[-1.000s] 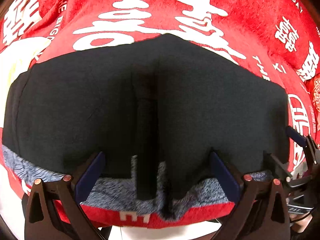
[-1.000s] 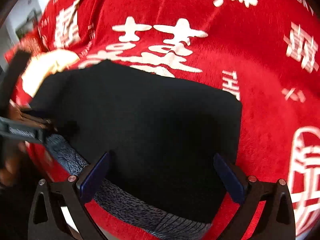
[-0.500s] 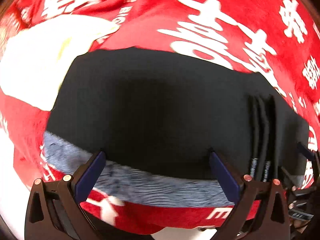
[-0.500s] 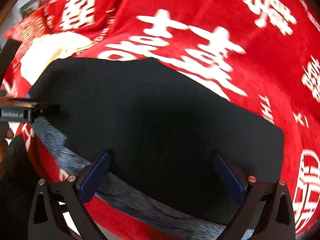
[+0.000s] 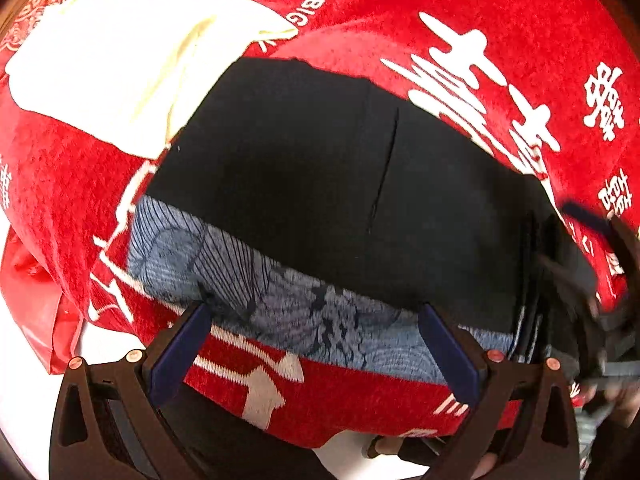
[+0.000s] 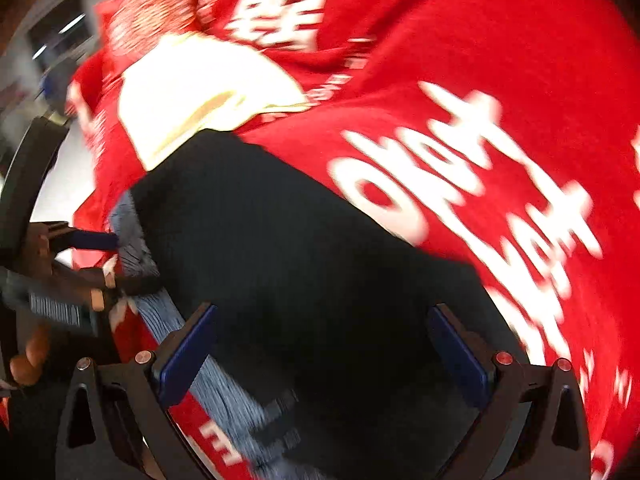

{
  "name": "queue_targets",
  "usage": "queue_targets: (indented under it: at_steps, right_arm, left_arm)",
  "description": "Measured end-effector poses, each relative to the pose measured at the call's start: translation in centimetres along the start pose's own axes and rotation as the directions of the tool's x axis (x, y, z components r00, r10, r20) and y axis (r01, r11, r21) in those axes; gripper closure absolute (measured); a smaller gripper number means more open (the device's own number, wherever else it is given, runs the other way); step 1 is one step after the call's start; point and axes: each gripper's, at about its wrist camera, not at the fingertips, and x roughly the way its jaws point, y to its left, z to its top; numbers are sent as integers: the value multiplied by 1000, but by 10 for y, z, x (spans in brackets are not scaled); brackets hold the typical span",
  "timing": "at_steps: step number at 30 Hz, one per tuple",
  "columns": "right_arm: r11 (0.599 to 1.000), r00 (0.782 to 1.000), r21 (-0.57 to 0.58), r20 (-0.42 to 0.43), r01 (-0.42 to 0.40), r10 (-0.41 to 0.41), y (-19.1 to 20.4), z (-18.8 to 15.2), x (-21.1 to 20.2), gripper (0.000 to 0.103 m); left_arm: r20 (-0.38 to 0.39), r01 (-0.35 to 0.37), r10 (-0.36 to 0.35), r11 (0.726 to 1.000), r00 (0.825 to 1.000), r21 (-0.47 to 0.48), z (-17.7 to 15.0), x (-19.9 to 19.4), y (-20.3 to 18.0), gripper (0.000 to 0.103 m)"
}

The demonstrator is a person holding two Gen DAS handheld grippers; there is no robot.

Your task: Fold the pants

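The folded pants (image 5: 340, 184) lie on a patterned cloth (image 5: 280, 308), which sits on the blanket-covered surface (image 5: 500, 12). A pale sheet (image 5: 120, 64) lies behind them to the left (touching their far corner).

"BIG" on red blanket (image 5: 520, 20)

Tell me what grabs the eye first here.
The folded black pants fill the middle, lying on a blue-grey patterned cloth. Beneath both spreads a red blanket with big white characters; a cream cloth sits at the far left. Both grippers are open.
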Motion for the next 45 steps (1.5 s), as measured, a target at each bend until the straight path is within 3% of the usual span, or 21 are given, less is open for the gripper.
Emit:
queue_targets:
  at_steps: [8, 12, 15, 18, 19, 20, 22, 24, 25, 29, 31, 34, 36, 39, 45]
  right_arm:
    - [949, 974, -240, -148, -203, 171, 34, 78, 73, 0]
    - [920, 943, -253, -226, -299, 245, 46, 102, 109, 0]
    - [882, 897, -236, -283, -408, 339, 55, 115, 130, 0]
    - [858, 875, -236, -296, -456, 383, 62, 123, 138, 0]
    - [853, 870, -240, -306, -464, 387, 66, 124, 139, 9]
    - [849, 870, -252, -309, -465, 385, 70, 126, 137, 12]
    - [840, 864, -257, -306, -479, 399, 69, 126, 129, 40]
    - [839, 870, -260, -271, -478, 412, 61, 124, 115, 61]
    - [838, 873, -263, -248, -477, 419, 58, 123, 107, 65]
    - [842, 893, -297, -174, -450, 416, 61, 118, 77, 71]
    - [837, 894, -314, -147, -448, 423, 61, 114, 65, 74]
    - [830, 888, -319, -115, -457, 445, 60, 111, 48, 74]
    - [829, 886, -321, -99, -459, 452, 61, 109, 41, 74]
    - [828, 886, -322, -88, -458, 456, 59, 107, 37, 74]
    - [818, 878, -331, -81, -471, 472, 59, 105, 31, 74]
  left_arm:
    - [5, 26, -26, 999, 1000, 35, -7, -4, 5, 0]
    - [7, 52, -52, 997, 999, 57, -3, -3, 5, 0]
    - [2, 57, -58, 996, 998, 70, 0, 1, 8, 0]
    - [-4, 71, -71, 995, 997, 72, 3, 5, 12, 0]
    - [-3, 77, -77, 994, 997, 72, 4, 5, 14, 0]
    - [1, 89, -89, 994, 996, 70, 5, 4, 16, 0]
    - [9, 109, -110, 992, 994, 68, 8, 1, 21, 0]
    - [24, 136, -138, 988, 990, 68, 14, -2, 26, 0]
    - [33, 148, -150, 986, 988, 72, 17, -5, 29, 0]
    - [79, 164, -175, 979, 981, 124, 30, -22, 40, 0]
    - [83, 207, -222, 964, 971, 165, 38, -30, 46, 0]
    - [61, 296, -319, 925, 946, 238, 53, -39, 56, 0]
    - [51, 280, -304, 921, 951, 272, 64, -43, 62, 0]
    - [58, 273, -319, 881, 946, 387, 69, -51, 68, 0]
    - [-51, 401, -420, 814, 906, 421, 89, -30, 84, 0]
